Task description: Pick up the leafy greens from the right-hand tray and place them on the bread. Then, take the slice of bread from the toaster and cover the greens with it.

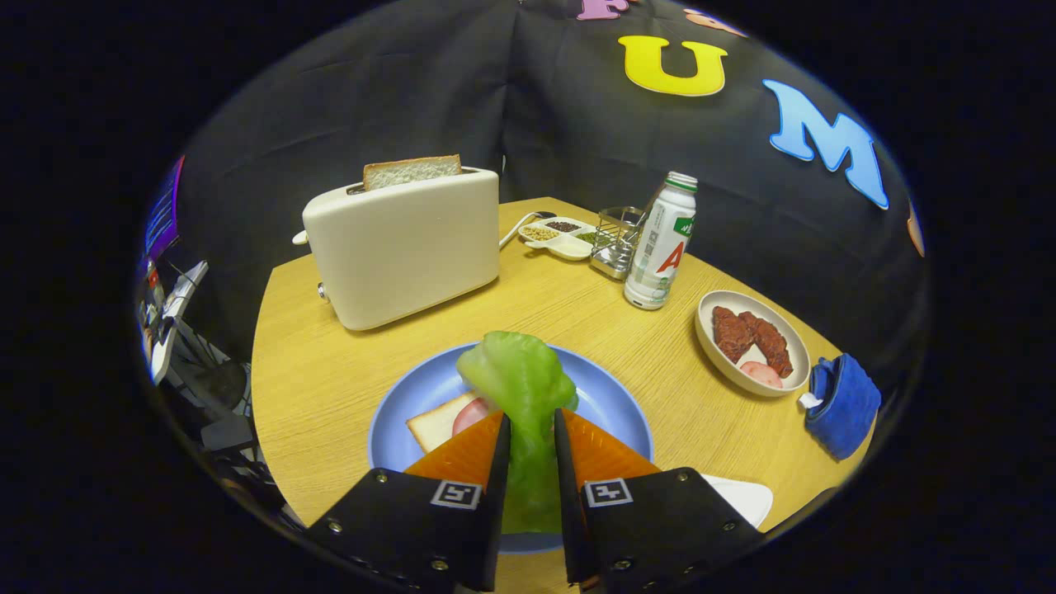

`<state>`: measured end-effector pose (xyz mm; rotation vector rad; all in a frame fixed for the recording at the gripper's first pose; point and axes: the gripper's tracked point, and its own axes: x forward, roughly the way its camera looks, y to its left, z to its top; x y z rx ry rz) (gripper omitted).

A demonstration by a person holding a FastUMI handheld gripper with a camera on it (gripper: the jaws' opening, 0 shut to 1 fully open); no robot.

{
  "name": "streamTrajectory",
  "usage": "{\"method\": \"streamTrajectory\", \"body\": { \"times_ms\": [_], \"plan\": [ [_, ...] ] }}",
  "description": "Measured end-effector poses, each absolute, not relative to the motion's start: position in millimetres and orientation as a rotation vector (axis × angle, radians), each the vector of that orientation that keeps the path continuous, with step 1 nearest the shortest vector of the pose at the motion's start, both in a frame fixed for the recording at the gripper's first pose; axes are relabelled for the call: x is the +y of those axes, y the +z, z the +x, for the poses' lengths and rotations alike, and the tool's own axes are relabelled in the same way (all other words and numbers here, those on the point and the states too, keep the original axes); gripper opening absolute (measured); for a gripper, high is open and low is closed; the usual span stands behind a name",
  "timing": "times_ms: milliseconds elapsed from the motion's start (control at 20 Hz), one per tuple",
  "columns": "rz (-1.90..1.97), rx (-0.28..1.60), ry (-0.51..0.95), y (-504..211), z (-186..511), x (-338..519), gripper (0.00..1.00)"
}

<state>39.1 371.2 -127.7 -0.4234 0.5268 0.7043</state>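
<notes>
My gripper [529, 421] is shut on a light green lettuce leaf [520, 381], which sticks out ahead of the fingertips and hangs over the blue plate [610, 404]. On that plate lies a bread slice [433, 423] with a pink ham round [470, 415] on it, just left of the leaf and partly hidden by my left finger. Beyond the plate stands a cream toaster [404, 245] with a slice of bread [412, 172] poking up from its slot.
A white drink bottle [662, 243] stands to the right of the toaster, with a wire rack [617, 239] and a divided dish of seeds [558, 235] behind it. A beige tray of meat slices [752, 342] and a blue cloth [841, 404] lie at the right on the wooden table [330, 379].
</notes>
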Motion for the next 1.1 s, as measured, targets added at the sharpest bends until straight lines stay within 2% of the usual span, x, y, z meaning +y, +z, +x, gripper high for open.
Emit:
{"method": "streamTrajectory", "body": {
  "times_ms": [250, 300, 600, 850, 1100],
  "plan": [
    [-0.402, 0.499, 0.68, -115.2, 42.4, 364.1, 0.71],
    [-0.381, 0.488, 0.679, -110.7, 44.6, 363.3, 0.74],
    [-0.296, 0.44, 0.671, -88.0, 41.4, 362.0, 0.74],
    [-0.214, 0.226, 0.497, -52.2, 30.7, 394.8, 0.74],
    [-0.187, 0.069, 0.514, -28.9, -1.1, 474.7, 0.73]
  ]
}}
